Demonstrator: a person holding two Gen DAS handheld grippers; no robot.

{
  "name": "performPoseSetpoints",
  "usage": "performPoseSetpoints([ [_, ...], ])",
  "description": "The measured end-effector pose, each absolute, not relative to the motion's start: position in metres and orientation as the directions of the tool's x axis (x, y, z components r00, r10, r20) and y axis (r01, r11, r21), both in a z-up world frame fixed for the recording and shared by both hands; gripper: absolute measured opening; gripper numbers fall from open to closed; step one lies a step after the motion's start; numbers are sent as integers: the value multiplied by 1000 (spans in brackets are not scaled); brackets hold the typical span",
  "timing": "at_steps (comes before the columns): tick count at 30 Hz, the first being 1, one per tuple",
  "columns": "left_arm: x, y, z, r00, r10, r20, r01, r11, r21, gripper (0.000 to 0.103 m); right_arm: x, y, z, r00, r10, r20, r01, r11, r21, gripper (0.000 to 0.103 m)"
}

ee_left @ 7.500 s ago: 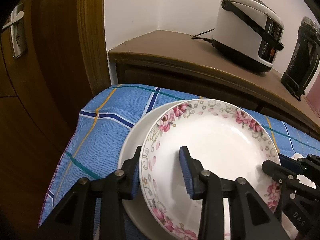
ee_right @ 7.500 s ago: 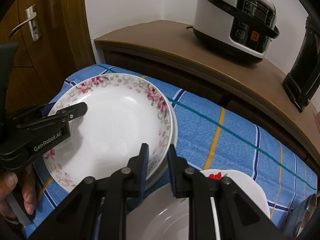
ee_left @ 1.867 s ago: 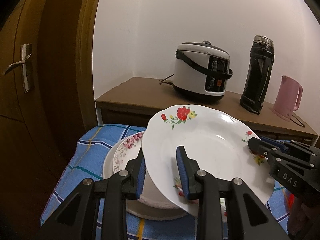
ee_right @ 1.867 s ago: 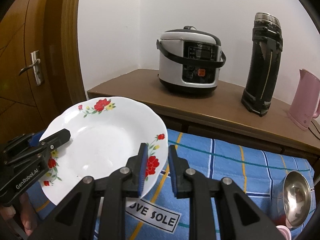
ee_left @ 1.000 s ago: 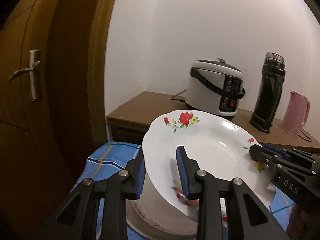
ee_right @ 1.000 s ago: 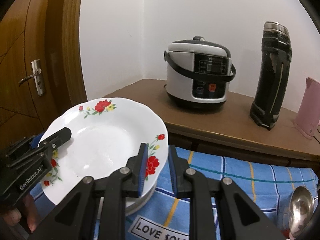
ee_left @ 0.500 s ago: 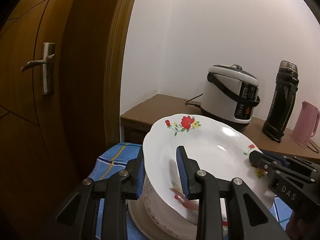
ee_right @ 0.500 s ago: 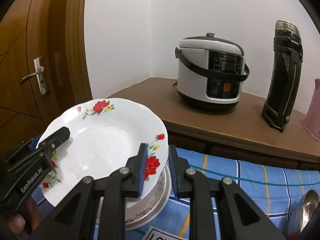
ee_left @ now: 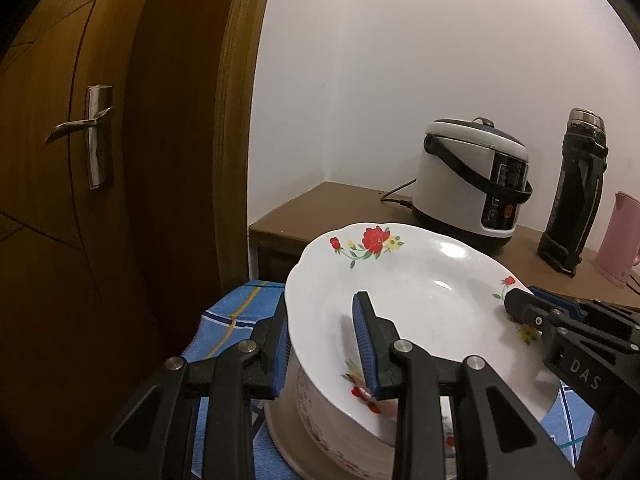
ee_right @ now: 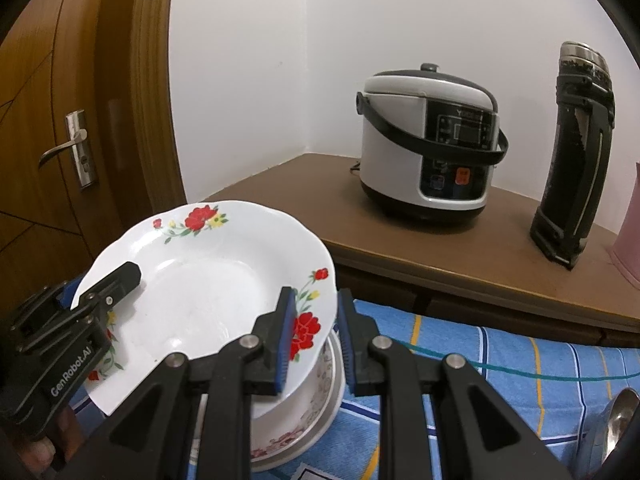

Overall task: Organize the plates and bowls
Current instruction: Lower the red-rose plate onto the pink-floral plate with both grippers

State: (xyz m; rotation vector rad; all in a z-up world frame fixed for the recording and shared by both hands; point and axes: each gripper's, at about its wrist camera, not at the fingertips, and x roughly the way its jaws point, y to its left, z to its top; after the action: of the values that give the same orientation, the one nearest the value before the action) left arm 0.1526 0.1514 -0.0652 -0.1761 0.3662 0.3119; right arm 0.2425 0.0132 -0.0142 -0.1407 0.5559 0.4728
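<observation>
both claws grip the red-flowered plate [ee_left: 420, 300]: left gripper [ee_left: 324, 344] clamps its left rim, right gripper [ee_right: 314, 338] its right rim, holding it tilted just above the plate stack [ee_right: 320, 408] near the blue tablecloth's [ee_right: 500, 364] left edge

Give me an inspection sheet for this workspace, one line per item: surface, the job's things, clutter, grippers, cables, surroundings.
Surface: blue checked tablecloth.
Job's things: red-flower plate held tilted above the plate stack.
Clutter: steel bowl at the right edge.
Grippers: left gripper and right gripper each shut on the plate's rim, on opposite sides.
Cables: dark cord behind the rice cooker.
Surroundings: sideboard with black flask, pink kettle; wooden door.
</observation>
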Motion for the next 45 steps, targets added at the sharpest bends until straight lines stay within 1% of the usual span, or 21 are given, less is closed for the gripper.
performPoseSetpoints([
  [15,168,145,-78,856,268,-442,-324,944,-56,32,250,11,-18,737,377,-561,-453,891,4,21],
  [28,176,144,-86,838,249,-485,-306,951,-40,32,258,9,-29,711,365,-601,-453,891,5,21],
  [45,180,149,-92,820,218,-528,-296,953,-66,32,266,11,-31,689,365,-626,-461,887,10,21],
])
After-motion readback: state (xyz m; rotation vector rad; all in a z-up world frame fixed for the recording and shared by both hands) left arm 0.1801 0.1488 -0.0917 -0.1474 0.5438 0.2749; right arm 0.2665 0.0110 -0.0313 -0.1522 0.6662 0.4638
